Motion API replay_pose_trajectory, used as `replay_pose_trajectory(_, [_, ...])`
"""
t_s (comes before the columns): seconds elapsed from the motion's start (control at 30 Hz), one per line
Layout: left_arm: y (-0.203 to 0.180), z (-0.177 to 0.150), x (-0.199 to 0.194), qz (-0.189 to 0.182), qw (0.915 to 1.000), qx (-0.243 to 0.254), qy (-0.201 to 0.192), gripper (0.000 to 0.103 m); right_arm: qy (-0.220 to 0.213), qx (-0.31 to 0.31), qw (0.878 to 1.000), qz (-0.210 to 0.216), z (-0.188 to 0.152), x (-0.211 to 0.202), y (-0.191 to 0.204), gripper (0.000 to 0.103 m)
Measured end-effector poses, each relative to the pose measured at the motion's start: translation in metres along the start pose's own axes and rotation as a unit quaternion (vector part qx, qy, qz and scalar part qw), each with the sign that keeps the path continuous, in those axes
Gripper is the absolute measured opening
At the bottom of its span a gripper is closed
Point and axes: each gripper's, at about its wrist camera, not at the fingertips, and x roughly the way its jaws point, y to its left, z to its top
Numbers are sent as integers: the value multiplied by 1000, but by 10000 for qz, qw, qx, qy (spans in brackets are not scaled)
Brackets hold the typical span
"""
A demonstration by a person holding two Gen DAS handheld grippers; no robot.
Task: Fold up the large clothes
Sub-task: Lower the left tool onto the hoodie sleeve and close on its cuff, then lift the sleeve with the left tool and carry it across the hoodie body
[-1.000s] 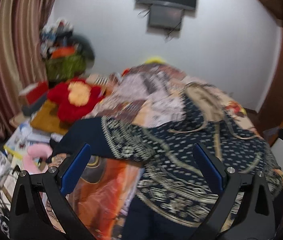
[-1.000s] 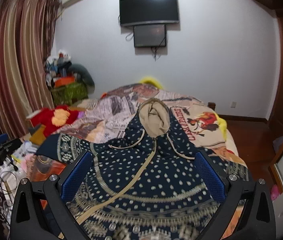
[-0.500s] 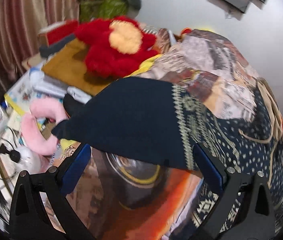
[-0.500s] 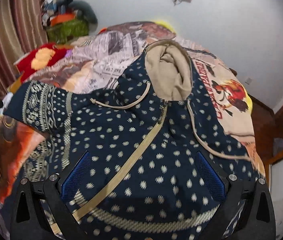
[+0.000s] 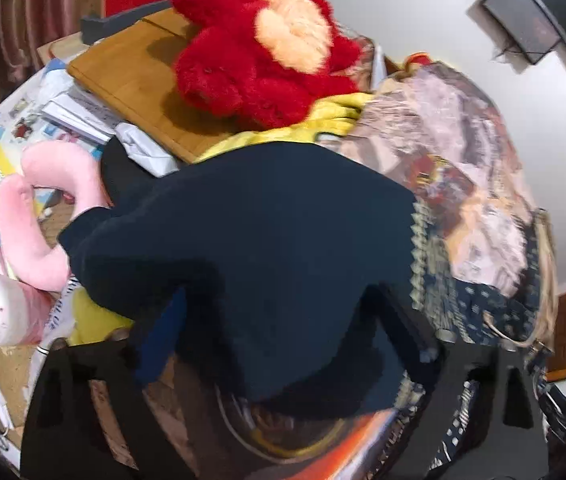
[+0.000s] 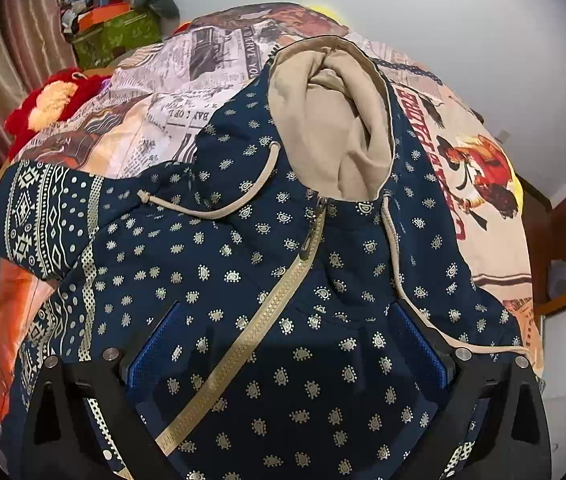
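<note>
Left wrist view: the left gripper (image 5: 283, 320) has its two fingers spread wide, and the plain dark sleeve (image 5: 251, 240) of the hoodie lies over and between them, hiding most of the blue pads; the picture does not show them pressing the cloth. Beyond the sleeve, further from the gripper, sit a red plush toy (image 5: 259, 60) on a wooden board (image 5: 131, 80), and off the sleeve's cuff end a pink neck pillow (image 5: 43, 208) among papers. On the sleeve's other side the printed bedspread (image 5: 463, 168) runs toward the white wall.

Right wrist view: the right gripper (image 6: 287, 340) also stands wide apart, its blue pads (image 6: 155, 340) just over the chest of the navy hoodie (image 6: 243, 260), with cloth bulging between them; contact cannot be made out. The hoodie lies front up on the bedspread (image 6: 203, 80), its beige zipper (image 6: 267, 312) running diagonally between the fingers. Past the zipper's top is the beige-lined hood (image 6: 335, 120), drawstrings (image 6: 219, 208) trailing to either side. The hoodie's patterned sleeve (image 6: 43, 220) extends sideways toward the red plush toy (image 6: 47, 104).
</note>
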Motion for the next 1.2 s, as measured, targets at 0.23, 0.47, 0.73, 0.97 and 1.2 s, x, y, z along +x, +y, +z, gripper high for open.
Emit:
replay_pose_trajectory(0.23, [-13,6,-14,303,9985,293,-349,31,-207,-71,9998,25,-4,-12,1,101])
replay_pose_trajectory(0.47, [-46,-1,-44,375,9892,1203,-746,0,-388,-162,9991,73,-10,-30,3,101])
replay_pose_trajectory(0.73, [-132,-13,-112,-166,9662,2152,-1409,0,-772,-220,9967,84,-17,-63,5,101])
replay_pose_trajectory(0.97, [-127,-26,-106,-234,9737,2061,-946,23,-825,-42,9961,322,-27,-77,0,101])
replay_pose_trajectory(1.2, [-39,-37,-83,-77,9940,1050,-283,61,-540,268,9966,562,-27,-61,-5,101])
